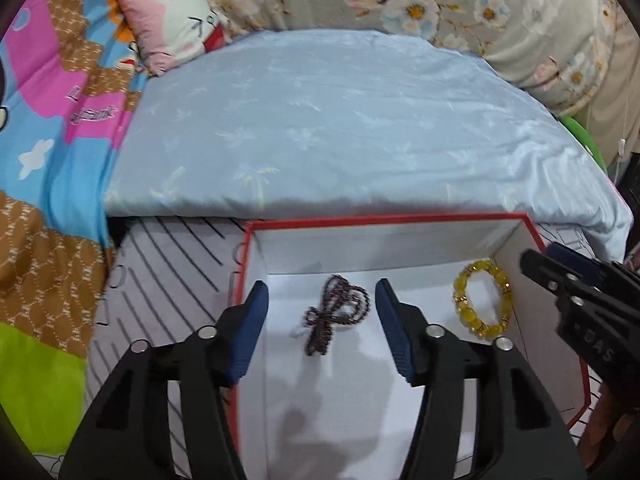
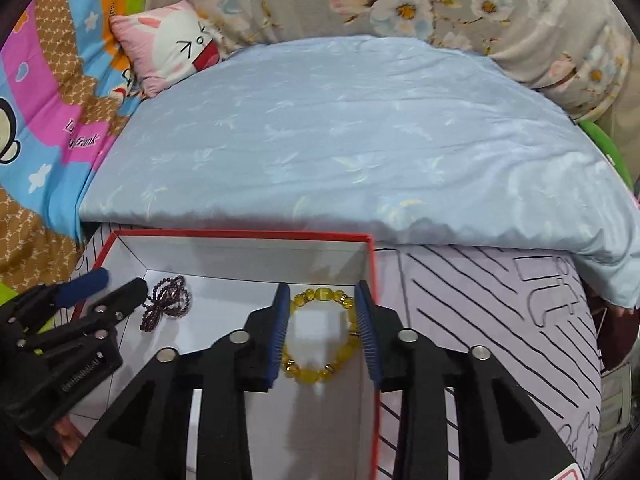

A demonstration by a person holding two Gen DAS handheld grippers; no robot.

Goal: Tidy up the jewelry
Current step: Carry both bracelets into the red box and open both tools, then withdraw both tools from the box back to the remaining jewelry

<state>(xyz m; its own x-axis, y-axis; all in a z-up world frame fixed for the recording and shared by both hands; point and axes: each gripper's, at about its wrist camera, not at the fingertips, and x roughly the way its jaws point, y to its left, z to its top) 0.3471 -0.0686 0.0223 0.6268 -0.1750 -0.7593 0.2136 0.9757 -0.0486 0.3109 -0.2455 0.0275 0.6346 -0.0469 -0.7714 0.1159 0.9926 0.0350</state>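
A red-edged white box (image 1: 384,219) (image 2: 240,234) sits on a striped mat. Inside it lie a dark purple bead string (image 1: 335,310) (image 2: 166,300) and a yellow bead bracelet (image 1: 480,296) (image 2: 320,336). My left gripper (image 1: 320,298) is open and empty, with its fingers on either side of the purple string and above it. My right gripper (image 2: 322,296) is open and empty, with its fingers flanking the yellow bracelet, near the box's right wall. Each gripper also shows at the edge of the other view: the right one in the left wrist view (image 1: 560,272), the left one in the right wrist view (image 2: 100,284).
The striped lilac mat (image 1: 168,264) (image 2: 480,312) lies under the box. Behind it is a pale blue quilt (image 1: 328,128) (image 2: 328,136), a pink cartoon pillow (image 1: 176,24) (image 2: 168,44), a colourful blanket (image 1: 52,128) at left and floral bedding (image 1: 440,0) at the back.
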